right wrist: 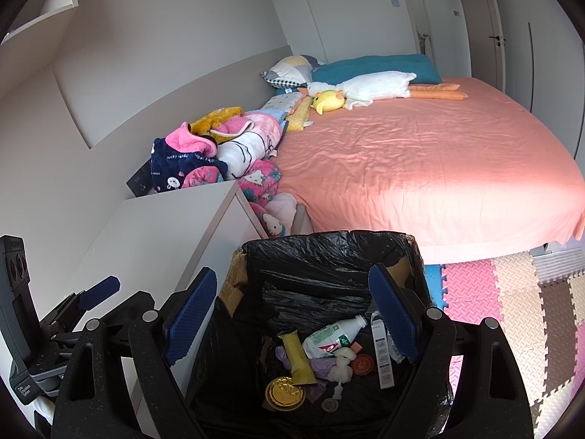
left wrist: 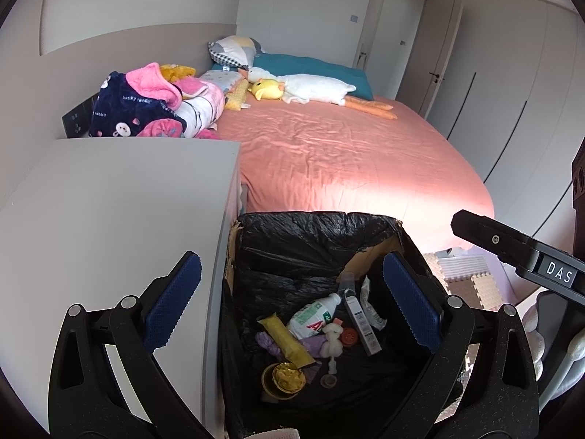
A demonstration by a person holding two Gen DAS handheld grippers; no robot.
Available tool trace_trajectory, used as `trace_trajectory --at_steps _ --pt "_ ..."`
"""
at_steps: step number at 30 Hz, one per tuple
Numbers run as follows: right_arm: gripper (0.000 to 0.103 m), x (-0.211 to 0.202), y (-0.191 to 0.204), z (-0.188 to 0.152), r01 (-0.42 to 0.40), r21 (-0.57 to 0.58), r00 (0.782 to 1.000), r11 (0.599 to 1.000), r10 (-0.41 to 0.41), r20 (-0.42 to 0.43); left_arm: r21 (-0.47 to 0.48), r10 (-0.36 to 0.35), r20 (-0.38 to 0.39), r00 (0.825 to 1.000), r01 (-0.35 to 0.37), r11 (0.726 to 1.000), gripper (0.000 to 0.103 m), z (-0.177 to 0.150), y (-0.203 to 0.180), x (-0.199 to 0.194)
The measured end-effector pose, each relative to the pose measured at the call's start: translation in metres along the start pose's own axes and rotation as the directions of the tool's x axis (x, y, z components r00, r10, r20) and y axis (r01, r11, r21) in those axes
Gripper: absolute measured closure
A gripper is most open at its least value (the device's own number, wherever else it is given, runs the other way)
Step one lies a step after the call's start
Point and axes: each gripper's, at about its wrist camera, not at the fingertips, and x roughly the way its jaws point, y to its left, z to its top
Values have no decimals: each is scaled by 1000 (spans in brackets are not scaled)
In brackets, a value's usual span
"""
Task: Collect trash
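A cardboard box lined with a black bag (left wrist: pixel 310 221) (right wrist: pixel 329 239) stands on the floor at the foot of the bed. Inside it lie a white plastic bottle (left wrist: pixel 310 316) (right wrist: pixel 329 336), a yellow wrapper (left wrist: pixel 287 340) (right wrist: pixel 298 358), a gold foil cup (left wrist: pixel 285 378) (right wrist: pixel 285 395), a narrow white carton (left wrist: pixel 362 322) (right wrist: pixel 382 355) and a red cap (left wrist: pixel 349 336) (right wrist: pixel 363 364). My left gripper (left wrist: pixel 290 259) hangs open over the box with nothing between its blue pads. My right gripper (right wrist: pixel 292 270) is beside it, also open and empty.
A white bedside cabinet (left wrist: pixel 109 201) (right wrist: pixel 164 226) stands close against the box's left side. Behind is a bed with a pink sheet (left wrist: pixel 329 146) (right wrist: pixel 420 164), bundled blankets (left wrist: pixel 153 106) and plush toys. Foam puzzle mats (right wrist: pixel 512 311) cover the floor to the right.
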Motion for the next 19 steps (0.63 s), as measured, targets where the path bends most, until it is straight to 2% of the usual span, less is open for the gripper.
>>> trace_trajectory --at_steps 19 --pt "18 1 0 1 1 0 1000 1000 -1 -2 22 -1 -11 1000 1 1000 7 -2 -2 1"
